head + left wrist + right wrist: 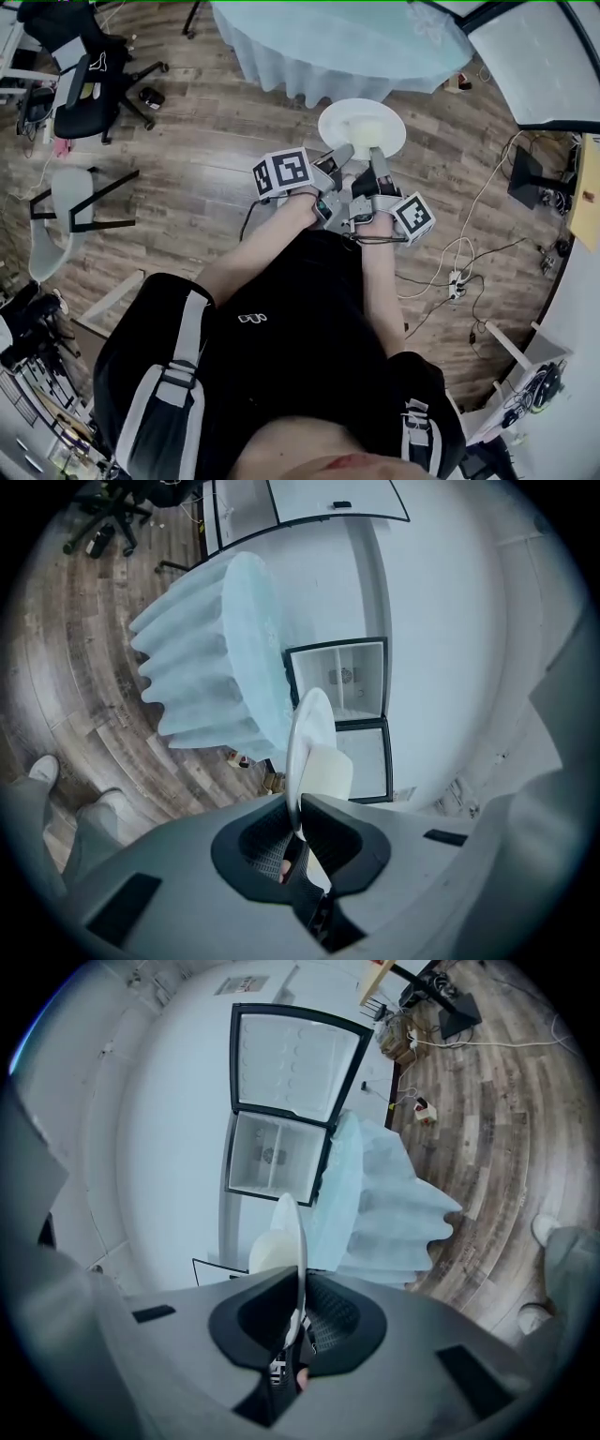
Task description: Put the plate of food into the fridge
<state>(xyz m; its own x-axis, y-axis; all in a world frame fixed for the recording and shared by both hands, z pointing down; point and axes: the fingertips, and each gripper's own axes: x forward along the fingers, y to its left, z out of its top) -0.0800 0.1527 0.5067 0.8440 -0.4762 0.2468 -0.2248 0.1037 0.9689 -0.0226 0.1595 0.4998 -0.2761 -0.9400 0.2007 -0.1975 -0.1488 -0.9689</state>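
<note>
I hold a white plate (361, 127) between both grippers over the wooden floor, just in front of my body. A pale lump of food (328, 771) sits on it. My left gripper (339, 157) is shut on the plate's near-left rim. My right gripper (375, 161) is shut on the near-right rim. In the left gripper view the plate (307, 742) stands edge-on between the jaws of the left gripper (300, 808). In the right gripper view the plate (296, 1241) also stands edge-on in the right gripper (300, 1288). The fridge (352, 682) is open ahead, and the fridge (281, 1147) shows white shelves with its door swung wide.
A round table with a pale blue cloth (337, 42) stands just beyond the plate, between me and the fridge. A black office chair (89, 80) and a grey chair (75, 202) are at the left. Cables and a power strip (457, 281) lie on the floor at the right.
</note>
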